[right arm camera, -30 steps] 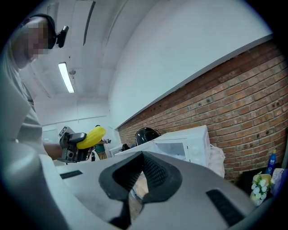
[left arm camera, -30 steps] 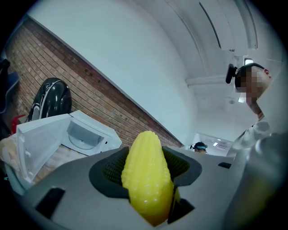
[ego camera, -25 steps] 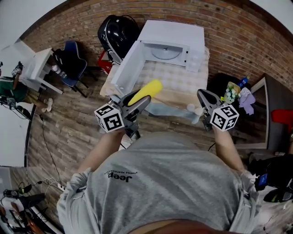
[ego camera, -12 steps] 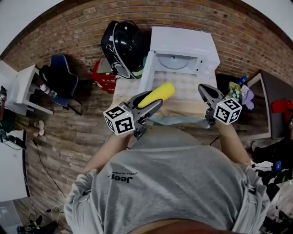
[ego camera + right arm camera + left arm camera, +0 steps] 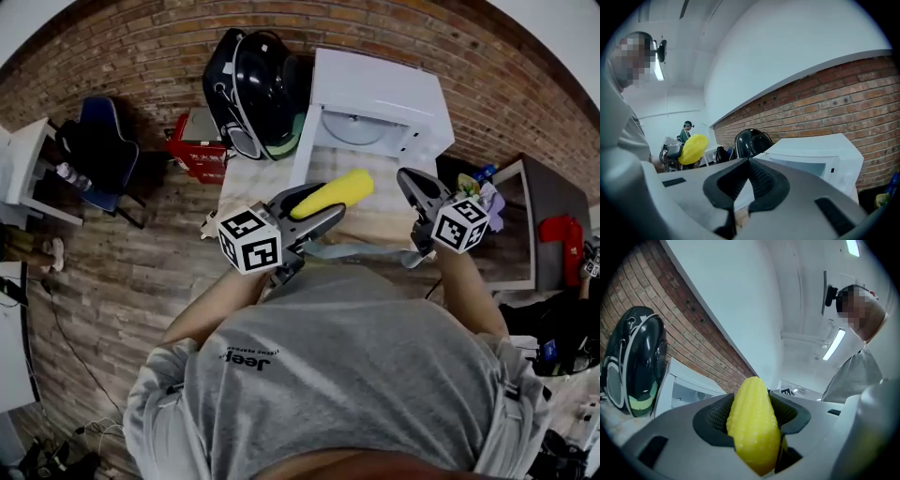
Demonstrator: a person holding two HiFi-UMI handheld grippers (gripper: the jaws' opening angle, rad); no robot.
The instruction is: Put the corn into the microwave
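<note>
The pads (image 5: 717, 414) of our left gripper (image 5: 752, 409) are clamped on the corn (image 5: 754, 437); the right gripper (image 5: 749, 180) has its fingers together at the tips, with nothing between them. Over the last second we have carried both forward, so in the head view the microwave (image 5: 380, 94) sits nearer, and the corn now hangs over the near part of the table (image 5: 248, 173), just short of the open door (image 5: 307, 150); we judge 1 step remains, the reach into the cavity. The corn is bright yellow, knobbly in neat rows and tapered; its tip pokes out past the jaws; probably a rigid toy.
</note>
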